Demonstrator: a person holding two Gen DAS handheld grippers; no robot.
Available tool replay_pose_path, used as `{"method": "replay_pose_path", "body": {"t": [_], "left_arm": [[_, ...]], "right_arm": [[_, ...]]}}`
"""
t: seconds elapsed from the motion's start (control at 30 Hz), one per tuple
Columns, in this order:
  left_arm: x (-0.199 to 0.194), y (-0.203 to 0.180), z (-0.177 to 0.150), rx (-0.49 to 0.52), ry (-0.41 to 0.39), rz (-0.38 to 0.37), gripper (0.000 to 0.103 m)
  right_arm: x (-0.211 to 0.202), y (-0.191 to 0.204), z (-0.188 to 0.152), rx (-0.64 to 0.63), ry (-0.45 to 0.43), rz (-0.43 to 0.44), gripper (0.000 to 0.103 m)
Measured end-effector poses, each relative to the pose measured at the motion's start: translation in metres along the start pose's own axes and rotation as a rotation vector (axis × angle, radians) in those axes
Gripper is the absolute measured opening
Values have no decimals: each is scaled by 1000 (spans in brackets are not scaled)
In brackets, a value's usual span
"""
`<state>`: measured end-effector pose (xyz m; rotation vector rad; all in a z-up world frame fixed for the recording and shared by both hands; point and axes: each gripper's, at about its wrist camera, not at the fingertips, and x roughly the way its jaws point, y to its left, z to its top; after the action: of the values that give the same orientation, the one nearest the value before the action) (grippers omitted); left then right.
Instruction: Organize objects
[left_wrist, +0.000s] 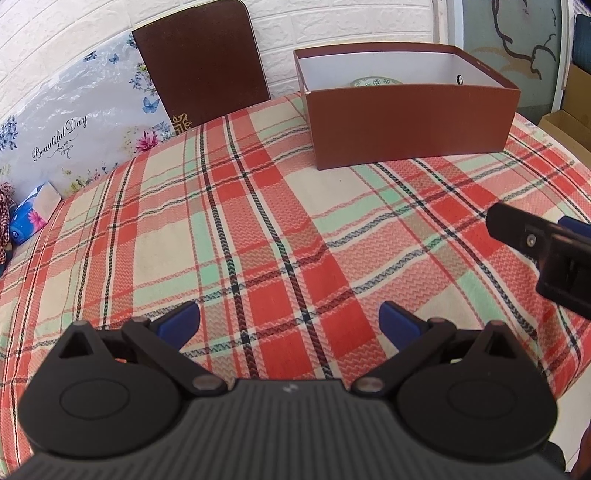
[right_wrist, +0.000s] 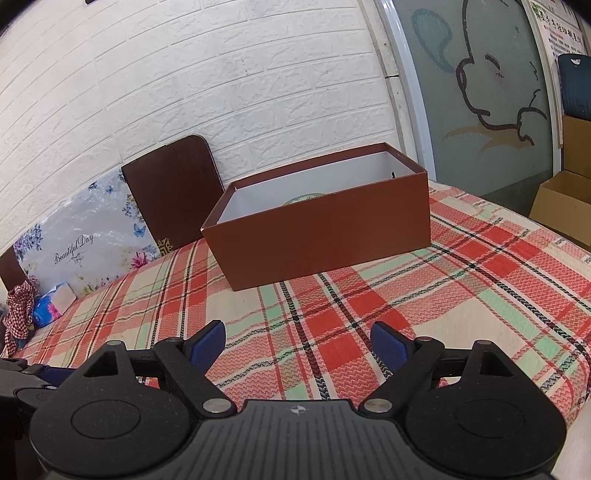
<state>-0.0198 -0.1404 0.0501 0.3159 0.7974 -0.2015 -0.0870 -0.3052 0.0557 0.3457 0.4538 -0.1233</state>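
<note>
Surroundings: a plaid tablecloth (left_wrist: 258, 229) in red, cream and mint covers the table; a white brick-pattern wall (right_wrist: 184, 74) runs along its far edge.
Box lid: a dark brown lid (left_wrist: 201, 70) with a gold motif at one lower corner leans upright against the wall at the far edge, just left of the box.
Floral bag: a clear plastic bag (left_wrist: 74, 125) printed with flowers, butterflies and "Beautiful Day" leans on the wall by the far-left edge, partly behind the lid.
Tissue pack: a blue floral pack (left_wrist: 31, 214) lies at the left edge, below the bag; a red checked cloth (right_wrist: 18, 314) hangs beside it.
Right side: a frosted panel with a cartoon drawing (right_wrist: 487, 92) and cardboard boxes (right_wrist: 561, 199) stand beyond the right edge.
In the way: the cloth between both grippers and the box lies bare.
Container: an open brown box (left_wrist: 410, 125) with a white interior sits near the far edge, right of centre.
Contents: the rim of a green-patterned dish (left_wrist: 375, 82) shows above the near wall inside the box; the rest is hidden.
Left gripper (left_wrist: 290, 319): blue-padded fingers spread wide, holding nothing, over the near edge.
Right gripper (right_wrist: 297, 341): likewise wide apart and holding nothing, over the near edge, just beside the left one.
</note>
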Motion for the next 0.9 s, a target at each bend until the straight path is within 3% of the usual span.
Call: {"method": "replay_pose_path", "body": {"t": [0.9], "left_arm": [[4, -2, -5, -8, 11, -35, 103]], "right_arm": [[7, -7, -3, 17, 24, 3, 87]]}}
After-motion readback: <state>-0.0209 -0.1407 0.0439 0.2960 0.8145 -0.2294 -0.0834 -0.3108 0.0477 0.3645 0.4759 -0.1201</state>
